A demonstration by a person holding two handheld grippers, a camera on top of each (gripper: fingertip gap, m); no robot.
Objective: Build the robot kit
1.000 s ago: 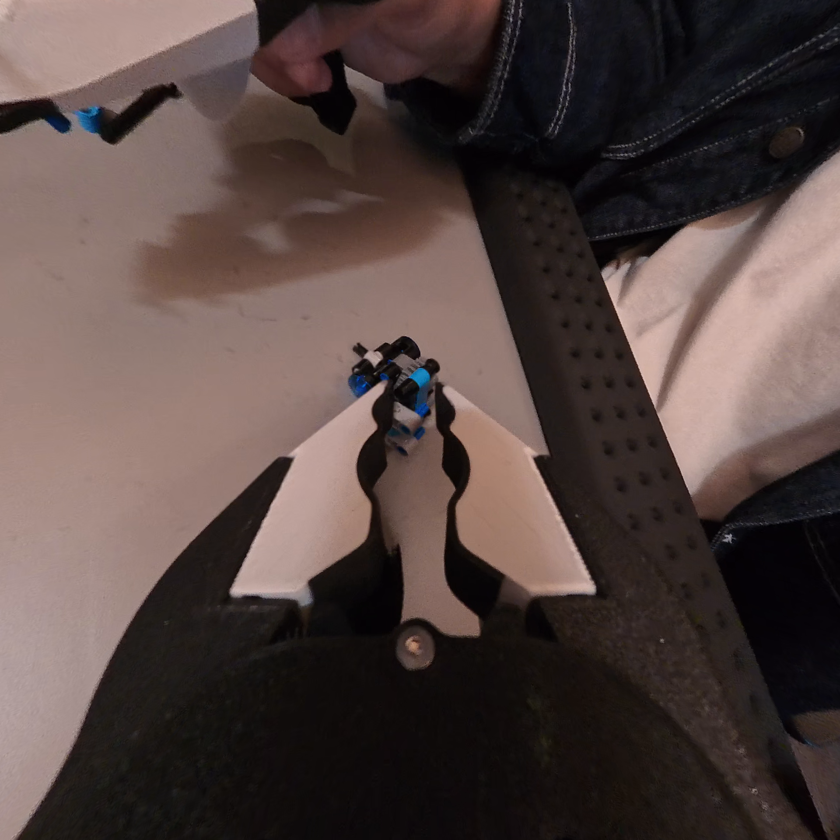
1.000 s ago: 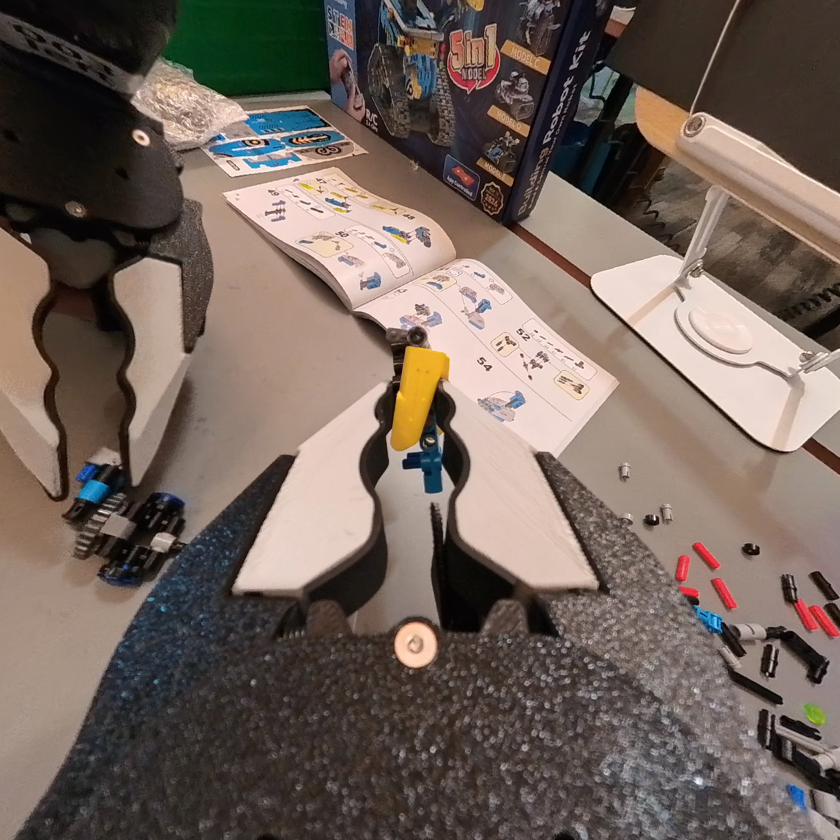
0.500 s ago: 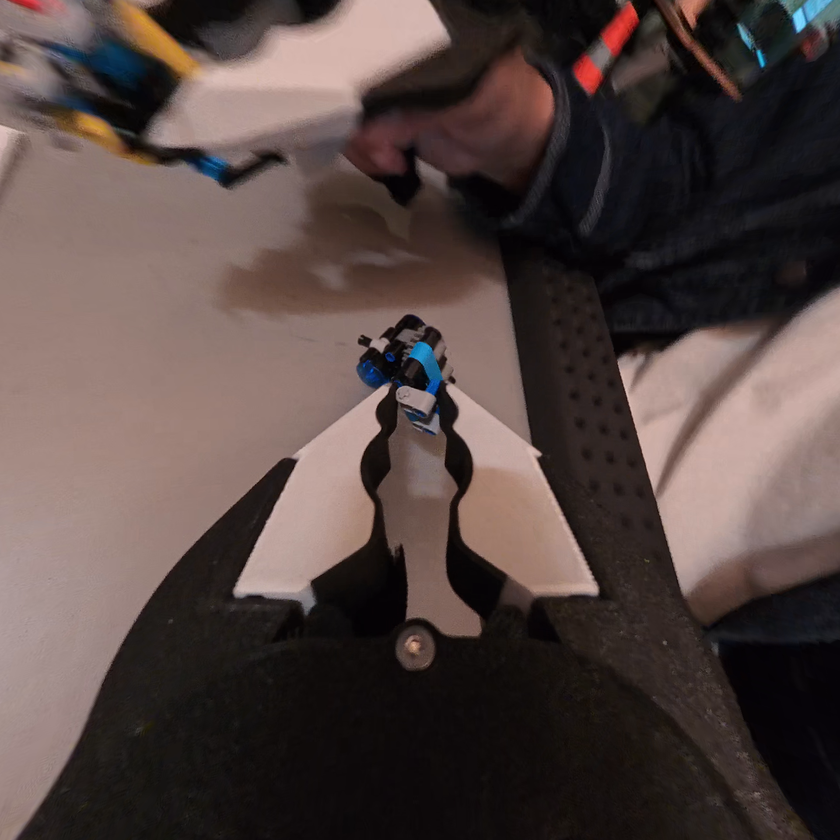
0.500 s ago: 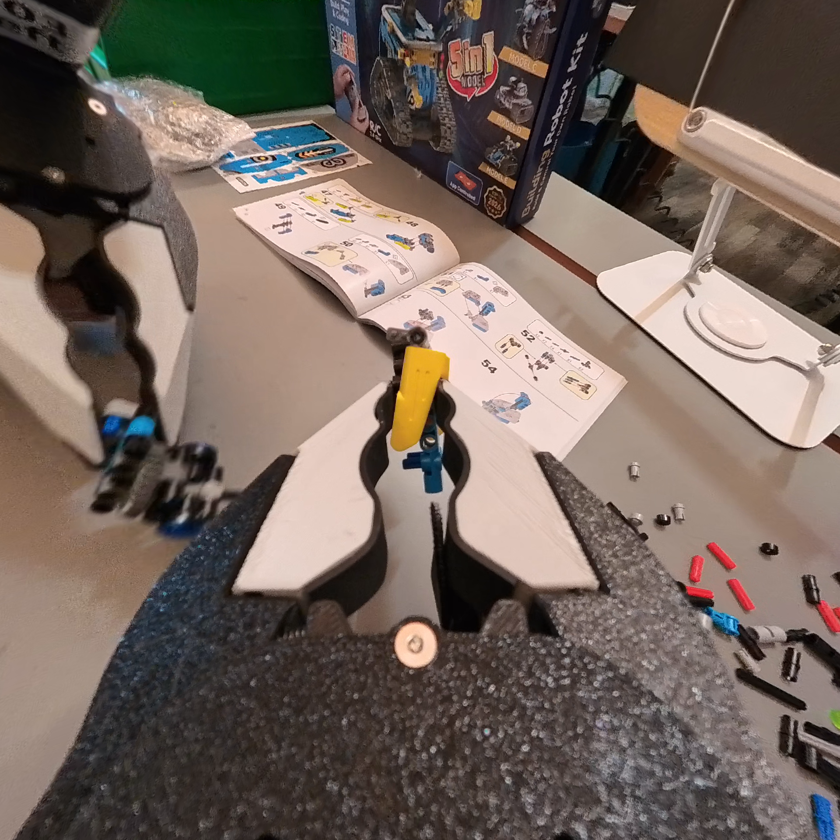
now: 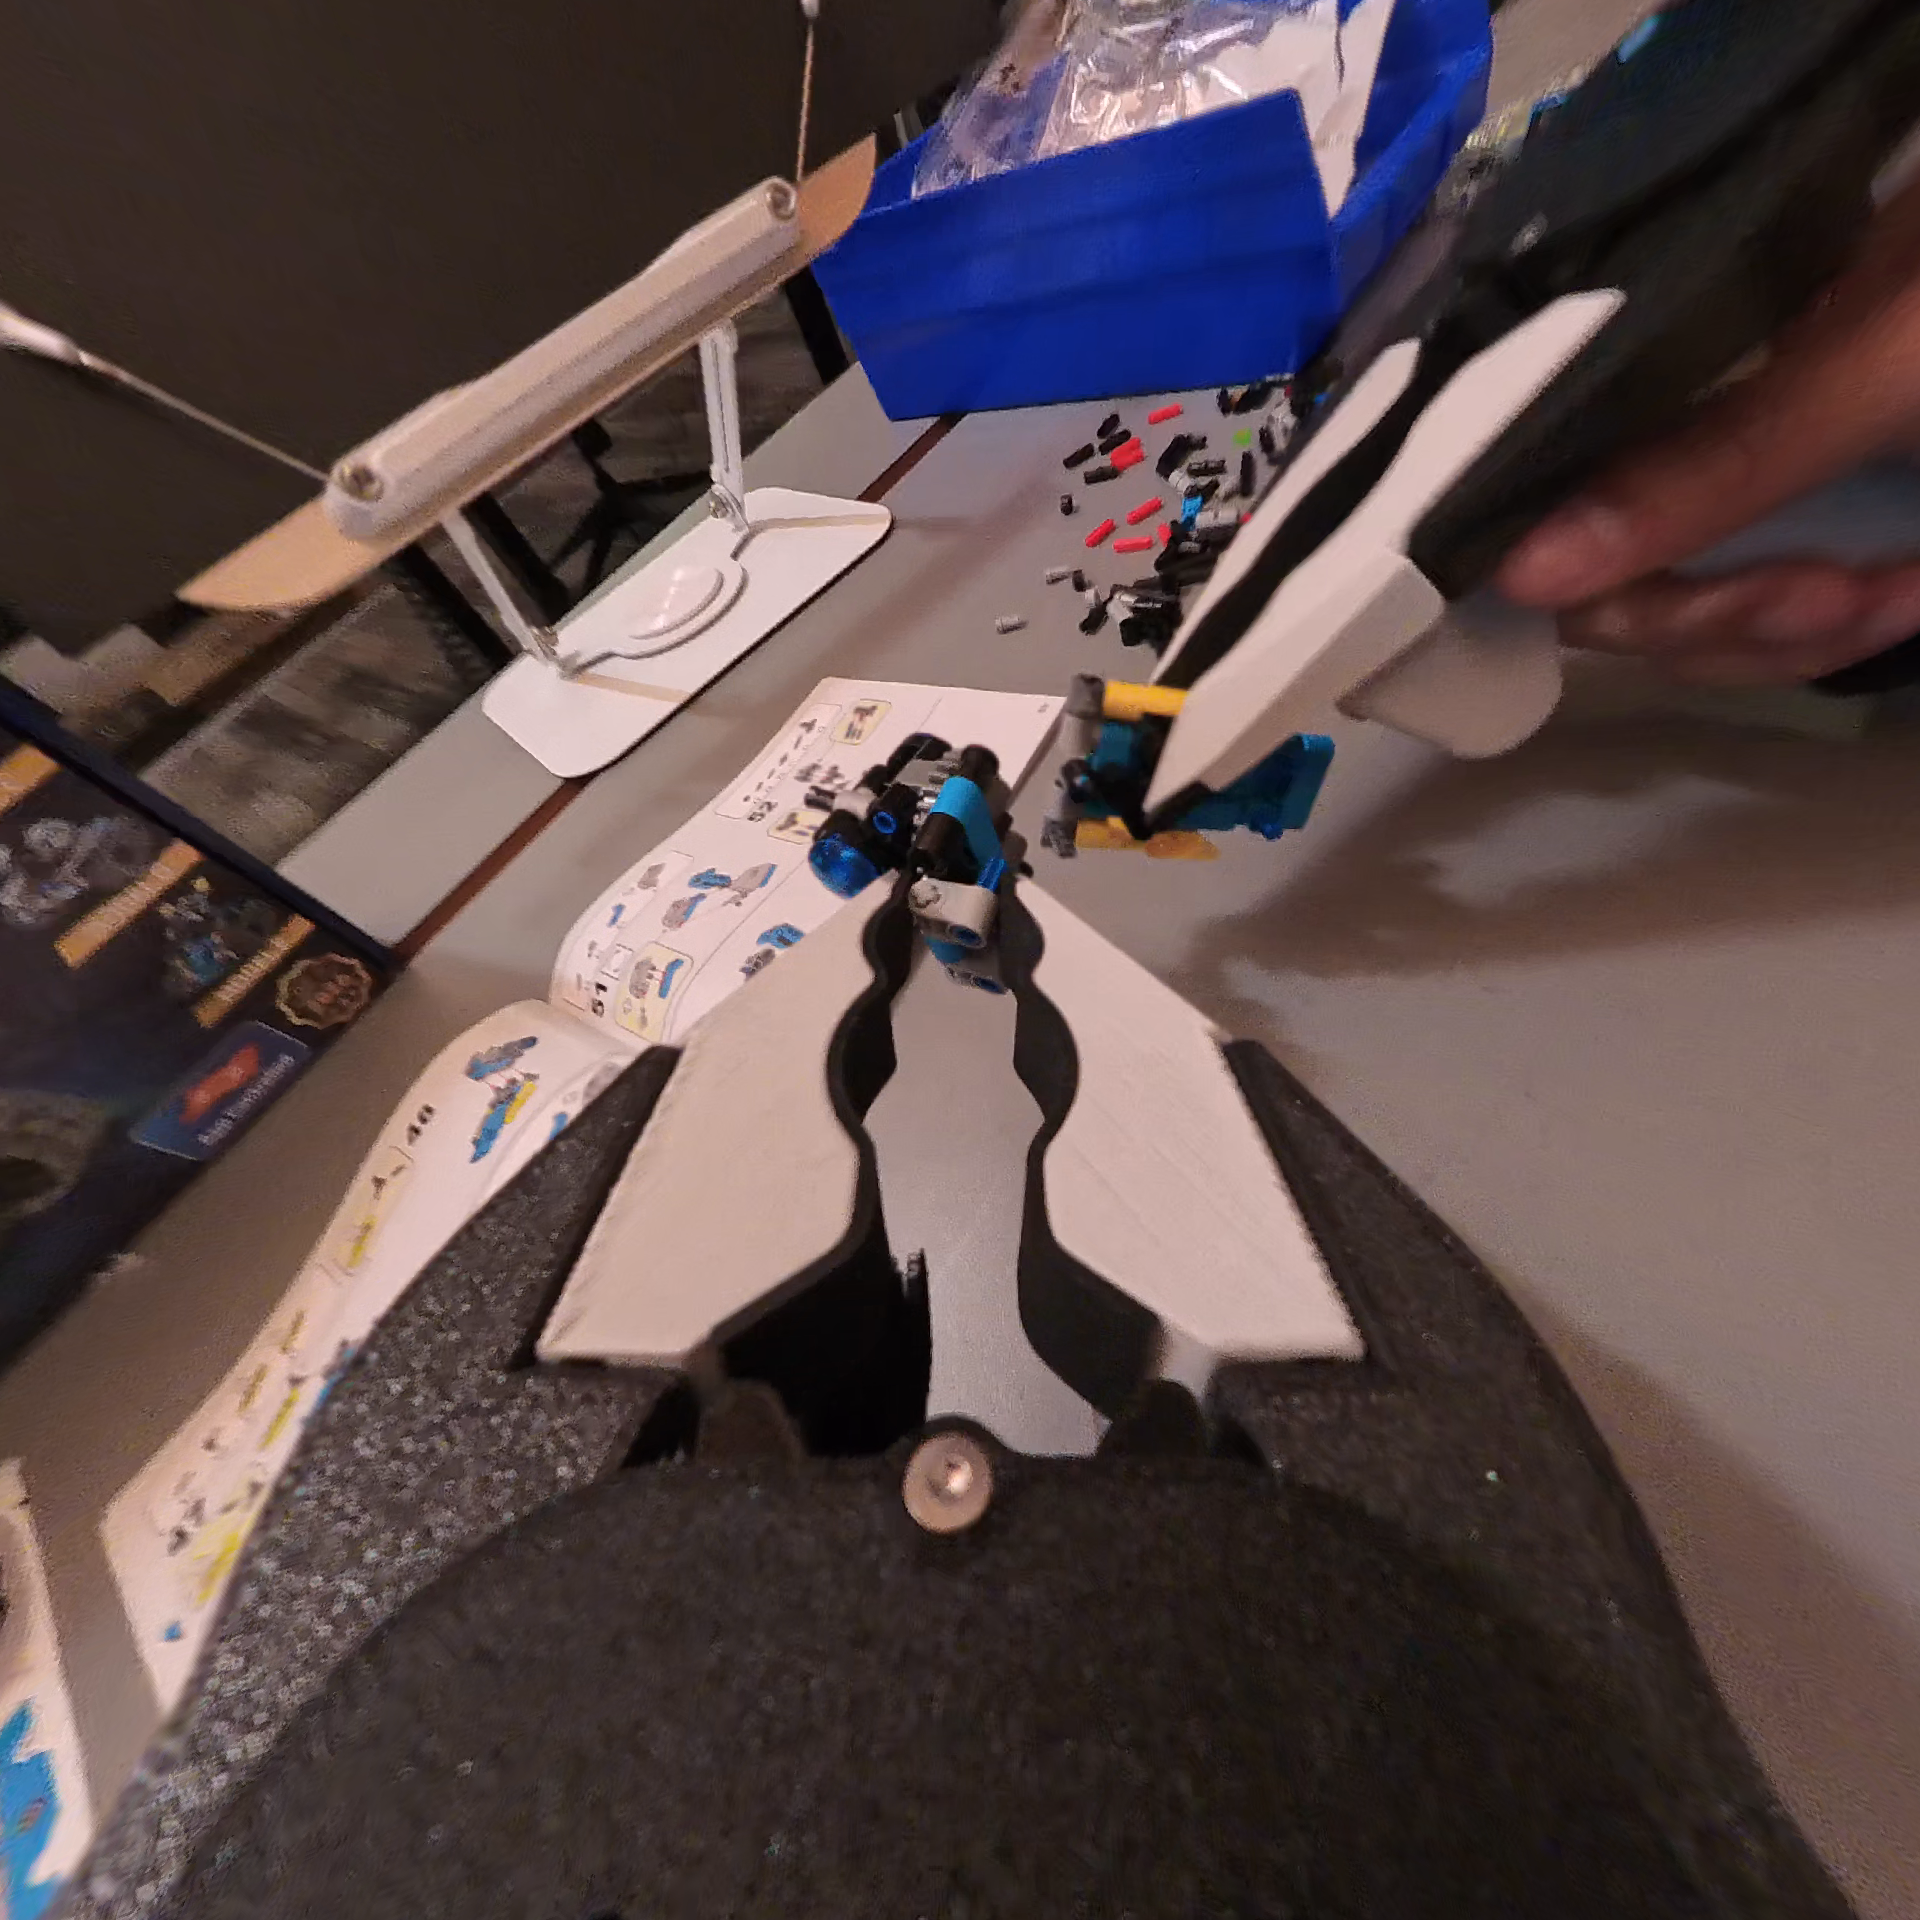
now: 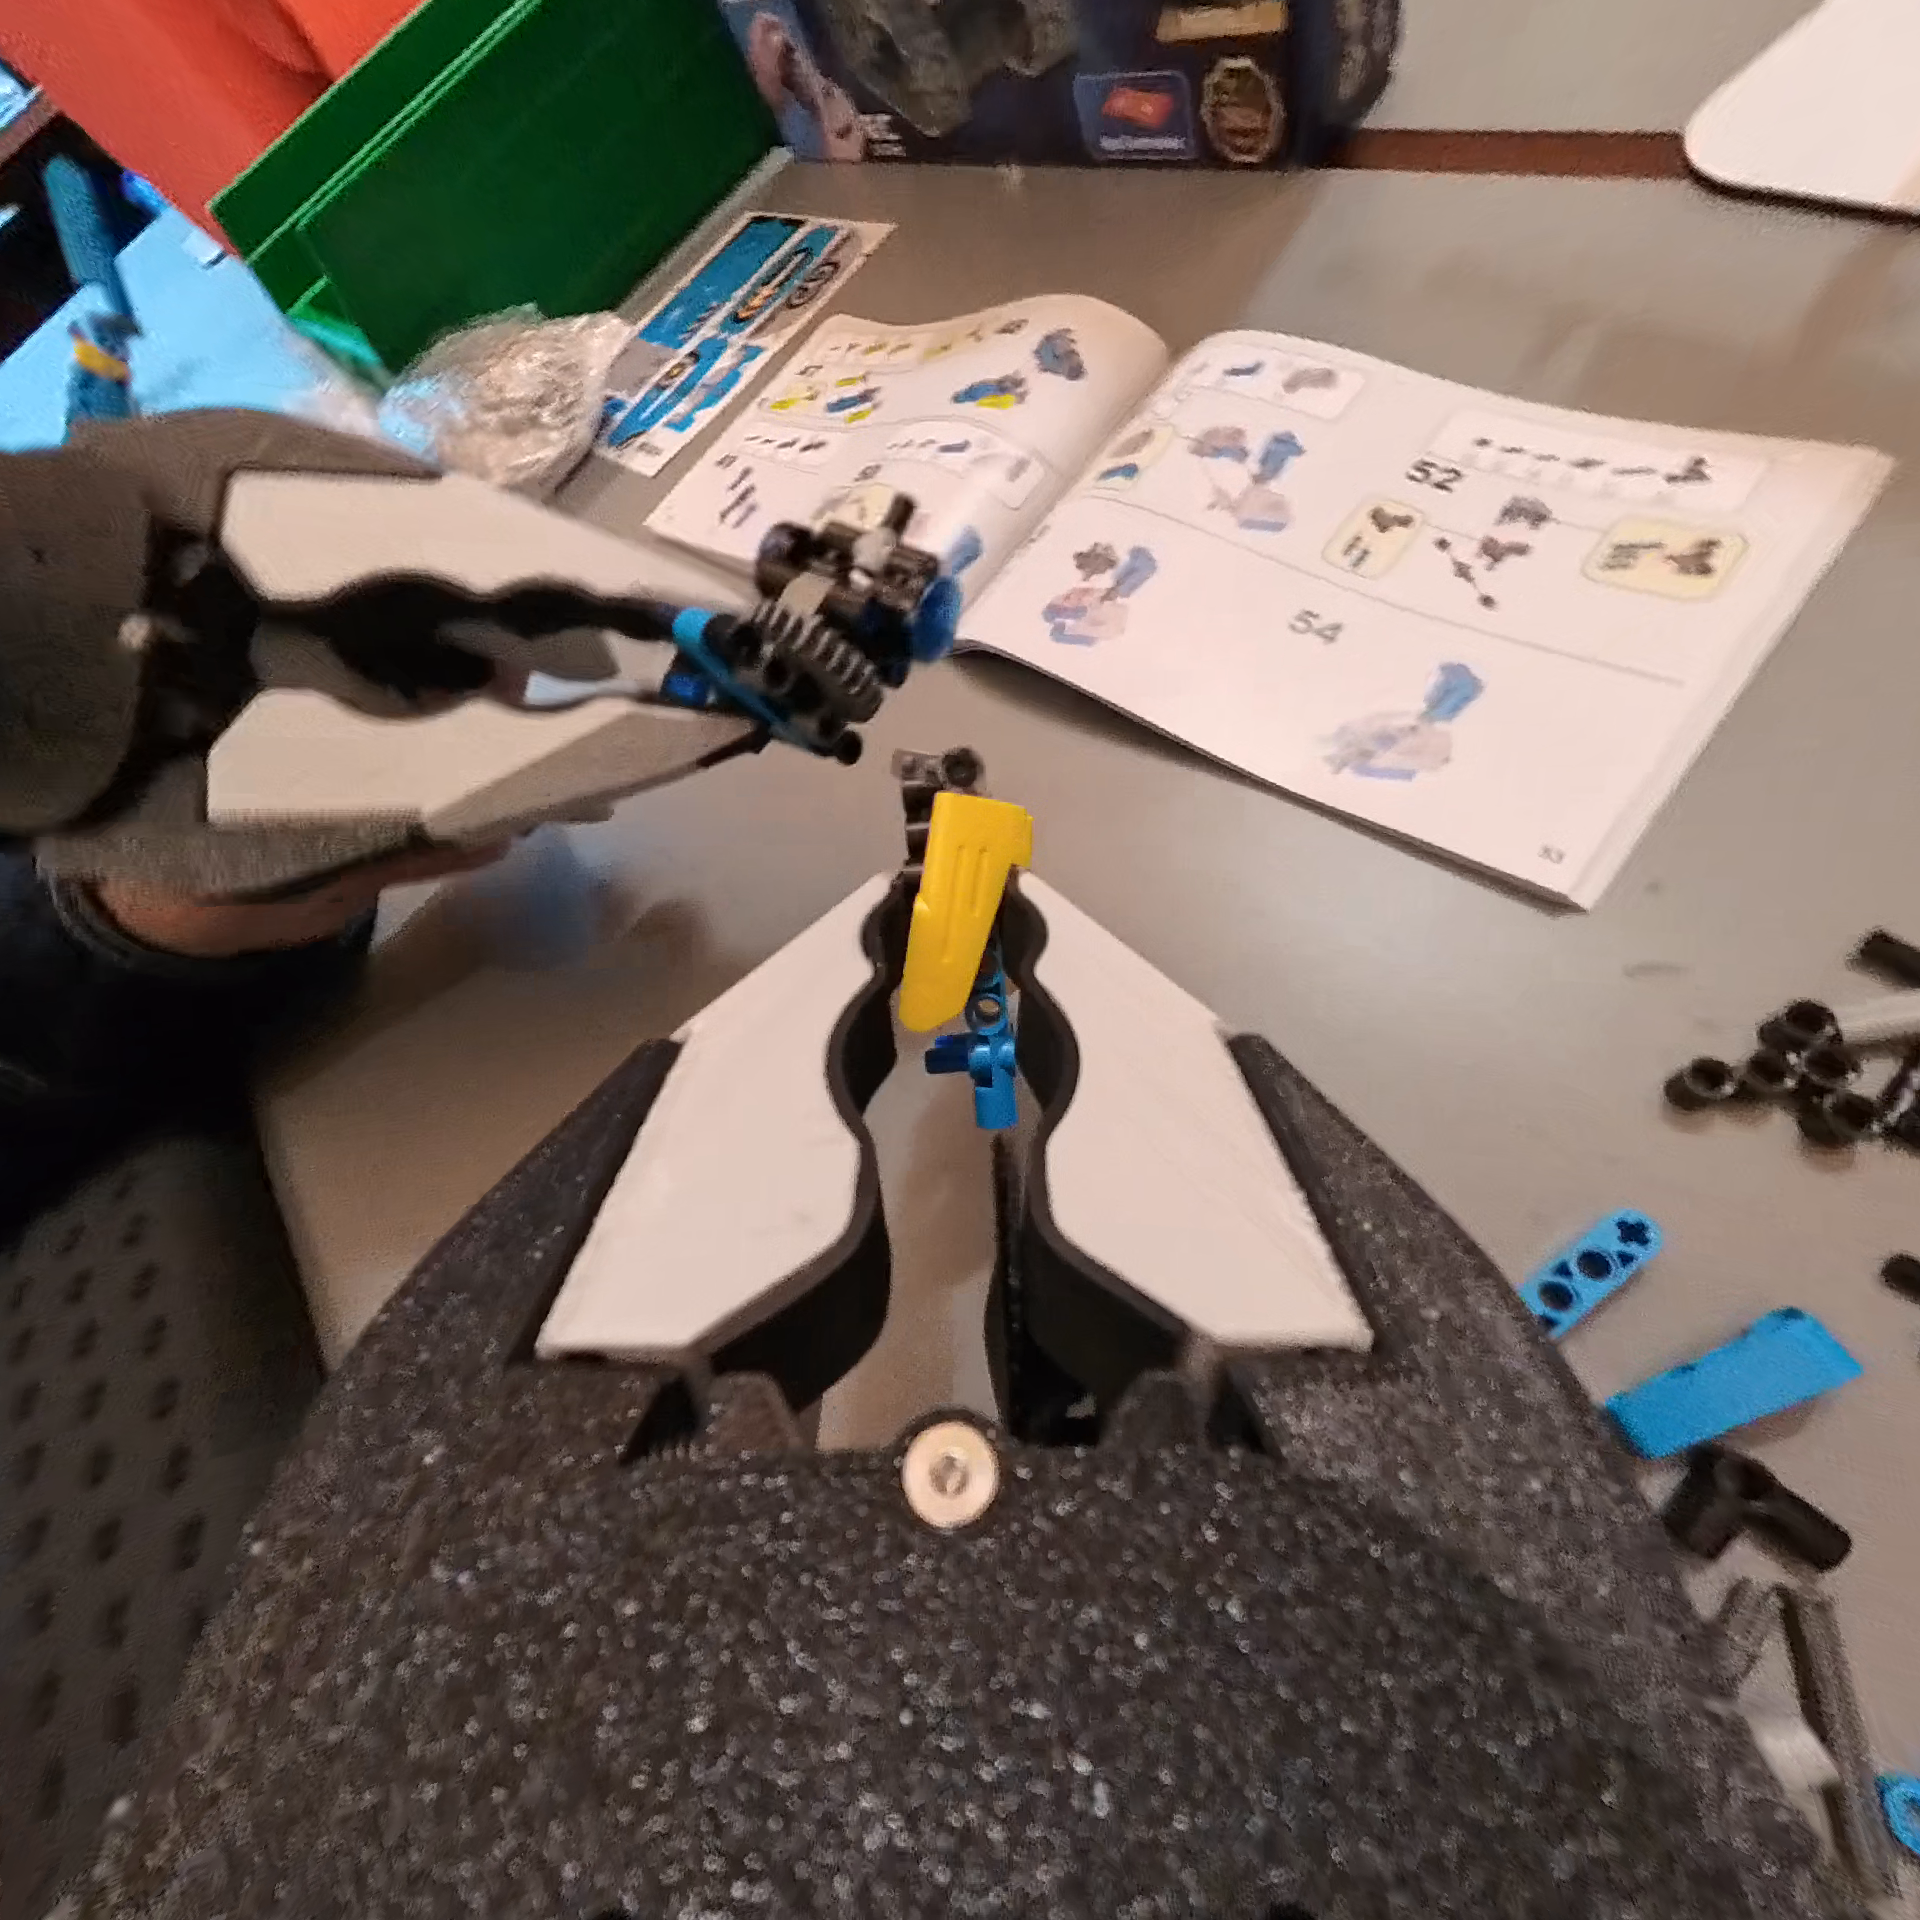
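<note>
My left gripper (image 5: 951, 914) is shut on a small black, grey and blue gear assembly (image 5: 914, 821) and holds it in the air above the table. It also shows at the left of the right wrist view (image 6: 727, 675), with the assembly (image 6: 831, 623) at its tips. My right gripper (image 6: 956, 914) is shut on a yellow and blue piece assembly (image 6: 961, 914), also off the table. In the left wrist view the right gripper (image 5: 1153, 769) comes in from the right with that assembly (image 5: 1195, 790). The two assemblies are close together but apart.
An open instruction booklet (image 6: 1299, 561) lies on the grey table beneath both grippers. Loose small pieces (image 5: 1164, 509) lie beyond it, with more (image 6: 1787, 1081) at the right. A white lamp base (image 5: 686, 613), a blue bin (image 5: 1101, 270) and a dark kit box (image 5: 156, 987) stand around. About 6 centimetres separates my left fingertips from my right.
My left gripper has lifted the gear assembly off the table and swung round towards the right gripper. The right gripper has turned left, still holding the yellow and blue assembly.
</note>
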